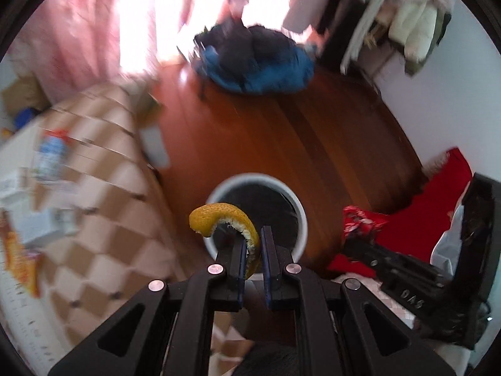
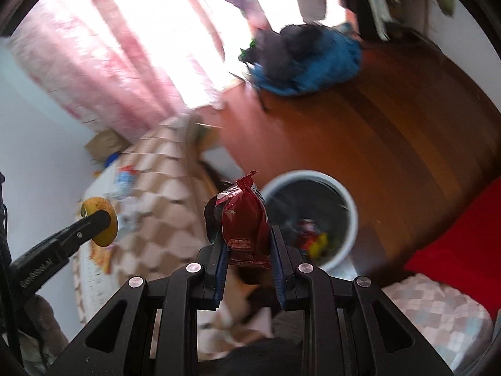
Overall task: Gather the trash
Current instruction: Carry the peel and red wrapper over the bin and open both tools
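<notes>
The left hand-held gripper [image 1: 253, 244] pinches a curled yellow-orange citrus peel [image 1: 224, 219] at lower centre, above the round white plastic bin [image 1: 299, 216]. The right hand-held gripper [image 2: 247, 244] clamps a crinkled red foil snack wrapper [image 2: 245, 219], left of the bin

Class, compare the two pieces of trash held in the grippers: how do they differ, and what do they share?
The peel is yellow, the wrapper dark red. The peel is a thin curved strip arching leftwards; the wrapper is a wider, crinkled packet standing upright. The left gripper clamps the peel, the right gripper the wrapper. Both hang near the white bin.
</notes>
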`<state>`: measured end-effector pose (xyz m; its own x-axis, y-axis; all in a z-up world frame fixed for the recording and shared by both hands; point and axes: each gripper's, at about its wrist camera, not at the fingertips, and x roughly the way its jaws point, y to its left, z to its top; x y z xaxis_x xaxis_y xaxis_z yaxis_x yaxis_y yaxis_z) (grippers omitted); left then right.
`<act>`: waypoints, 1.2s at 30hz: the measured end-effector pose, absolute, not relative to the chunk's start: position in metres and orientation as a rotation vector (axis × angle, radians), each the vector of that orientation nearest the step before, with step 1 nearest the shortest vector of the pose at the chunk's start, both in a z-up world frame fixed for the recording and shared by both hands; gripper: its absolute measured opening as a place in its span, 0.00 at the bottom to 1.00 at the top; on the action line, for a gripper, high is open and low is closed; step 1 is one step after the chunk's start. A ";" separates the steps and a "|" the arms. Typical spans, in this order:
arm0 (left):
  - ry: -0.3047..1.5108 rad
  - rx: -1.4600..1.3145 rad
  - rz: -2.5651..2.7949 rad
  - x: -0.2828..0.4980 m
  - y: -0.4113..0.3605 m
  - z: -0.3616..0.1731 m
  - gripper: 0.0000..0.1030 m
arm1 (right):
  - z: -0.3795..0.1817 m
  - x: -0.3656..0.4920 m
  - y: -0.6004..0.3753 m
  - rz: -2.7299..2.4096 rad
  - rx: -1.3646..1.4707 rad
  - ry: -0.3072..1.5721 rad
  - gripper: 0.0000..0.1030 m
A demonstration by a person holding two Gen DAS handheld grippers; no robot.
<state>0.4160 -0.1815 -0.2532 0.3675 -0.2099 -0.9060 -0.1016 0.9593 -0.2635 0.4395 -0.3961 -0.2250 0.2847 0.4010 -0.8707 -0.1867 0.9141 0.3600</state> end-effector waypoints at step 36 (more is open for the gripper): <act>1.444 -0.133 0.182 0.457 -0.194 -0.366 0.91 | -0.405 0.511 -0.426 0.167 0.032 1.466 0.99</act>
<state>0.4569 -0.1945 -0.3660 0.1168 0.0440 -0.9922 -0.2041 0.9788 0.0194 0.5106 -0.4257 -0.4046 0.0957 0.1317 -0.9867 -0.0932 0.9880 0.1229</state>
